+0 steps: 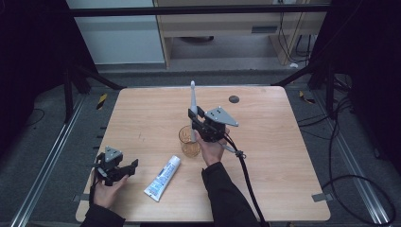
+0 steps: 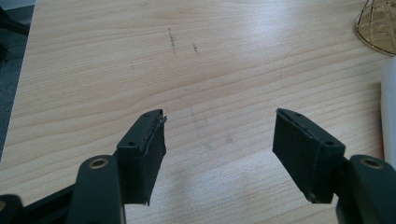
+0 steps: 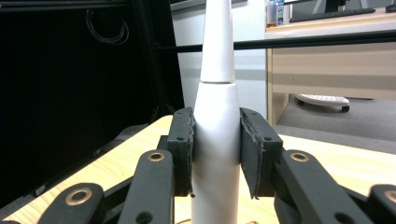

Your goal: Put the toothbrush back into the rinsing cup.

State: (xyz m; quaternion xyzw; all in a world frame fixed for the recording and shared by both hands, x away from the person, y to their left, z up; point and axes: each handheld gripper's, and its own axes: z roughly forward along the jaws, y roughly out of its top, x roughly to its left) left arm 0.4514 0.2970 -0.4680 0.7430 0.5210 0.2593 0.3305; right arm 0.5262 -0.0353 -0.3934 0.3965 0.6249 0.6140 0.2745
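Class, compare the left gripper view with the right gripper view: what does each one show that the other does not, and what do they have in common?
Left gripper view alone: the left gripper with its jaws spread wide over nothing, faint dark scuffs on the wood, an edge of the amber glass cup and a sliver of the white toothpaste tube.

Right gripper view alone: the right gripper with its jaws clamped on an upright white electric toothbrush, and a light wooden cabinet behind.

Both: a pair of black jaws rising from below and the wooden table.
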